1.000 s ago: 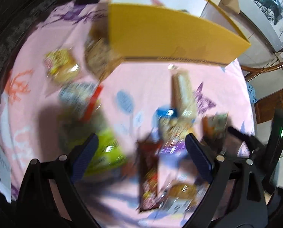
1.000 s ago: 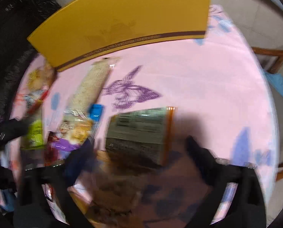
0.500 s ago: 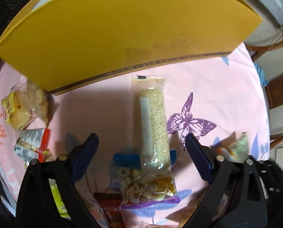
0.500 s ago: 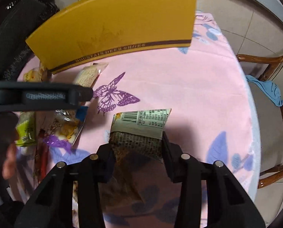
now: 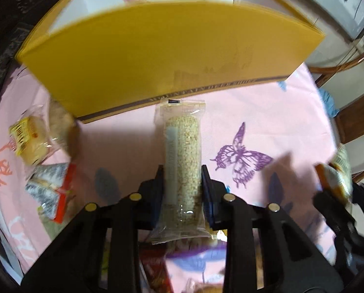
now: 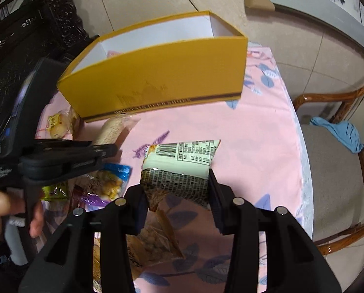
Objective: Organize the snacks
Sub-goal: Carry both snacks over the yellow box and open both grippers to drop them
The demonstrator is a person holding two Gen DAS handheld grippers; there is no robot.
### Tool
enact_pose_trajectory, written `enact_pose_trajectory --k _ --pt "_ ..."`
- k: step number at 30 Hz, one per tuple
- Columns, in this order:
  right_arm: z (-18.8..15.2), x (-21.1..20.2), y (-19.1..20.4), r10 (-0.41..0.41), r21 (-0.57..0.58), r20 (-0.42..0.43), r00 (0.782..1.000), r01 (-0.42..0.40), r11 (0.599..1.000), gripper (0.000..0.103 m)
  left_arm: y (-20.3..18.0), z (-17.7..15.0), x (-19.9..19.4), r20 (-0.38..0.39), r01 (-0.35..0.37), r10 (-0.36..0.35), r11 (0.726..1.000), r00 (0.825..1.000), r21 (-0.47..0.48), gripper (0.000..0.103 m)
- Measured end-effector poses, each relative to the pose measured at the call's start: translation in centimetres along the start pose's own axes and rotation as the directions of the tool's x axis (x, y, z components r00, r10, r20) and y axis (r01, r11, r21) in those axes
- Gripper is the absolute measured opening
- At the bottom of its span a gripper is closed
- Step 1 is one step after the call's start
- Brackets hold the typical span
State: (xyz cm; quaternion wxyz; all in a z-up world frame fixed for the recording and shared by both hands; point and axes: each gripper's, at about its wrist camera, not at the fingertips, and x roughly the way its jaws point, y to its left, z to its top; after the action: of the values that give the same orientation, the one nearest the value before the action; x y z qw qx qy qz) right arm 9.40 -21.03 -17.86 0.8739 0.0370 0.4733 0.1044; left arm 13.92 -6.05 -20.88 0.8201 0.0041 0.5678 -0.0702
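A long clear-wrapped puffed rice bar (image 5: 183, 156) lies on the pink tablecloth, its far end at the foot of the open yellow box (image 5: 157, 56). My left gripper (image 5: 180, 171) is closing its jaws on the bar's near half, and both pads press its sides. My right gripper (image 6: 175, 178) is shut on a pale green snack packet (image 6: 182, 156) with a barcode, held above the cloth in front of the yellow box (image 6: 157, 80). The right wrist view shows the left gripper (image 6: 108, 150) from the side, low over the rice bar (image 6: 111, 128).
Loose snacks lie left of the bar: a bun packet (image 5: 27, 141) and a red and white packet (image 5: 52, 188). A blue-topped bag (image 6: 111, 180) and a green packet (image 6: 54, 190) lie nearby. A wooden chair (image 6: 333, 171) with a blue cloth (image 6: 338, 131) stands right of the table.
My left gripper went from wide open around the rice bar to clamped on it. My right gripper closed on the green packet and lifted it off the cloth.
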Motion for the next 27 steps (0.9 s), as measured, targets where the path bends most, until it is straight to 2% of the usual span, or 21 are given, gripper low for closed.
enact_pose_trajectory --k 6,11,19,23,27 --pt "1.3 -1.1 0.9 0.027 -0.017 0.028 0.999 -0.026 1.000 0.044 2.5 0.5 -4.1 0.076 0.048 -0.044 0.997 0.996 -0.057 0.028" --pt "4.9 -2.2 2.5 0.050 -0.049 0.093 0.994 -0.046 0.998 0.044 4.2 1.4 -7.4 0.154 0.077 -0.060 0.992 0.986 -0.105 0.028" --pt "12.3 -2.2 3.7 0.061 -0.057 0.187 0.980 -0.051 0.997 0.044 6.1 7.2 -10.8 0.252 0.089 -0.051 0.986 0.966 -0.140 0.028" --pt "15.3 -1.0 4.1 0.051 -0.047 0.188 0.981 -0.043 0.998 0.044 6.6 10.2 -10.9 0.268 0.061 -0.021 0.988 0.963 -0.142 0.028" --pt "17.2 -0.2 4.3 0.039 -0.033 0.187 0.982 -0.033 0.999 0.044 6.5 11.8 -10.7 0.268 0.040 -0.003 0.990 0.964 -0.133 0.028"
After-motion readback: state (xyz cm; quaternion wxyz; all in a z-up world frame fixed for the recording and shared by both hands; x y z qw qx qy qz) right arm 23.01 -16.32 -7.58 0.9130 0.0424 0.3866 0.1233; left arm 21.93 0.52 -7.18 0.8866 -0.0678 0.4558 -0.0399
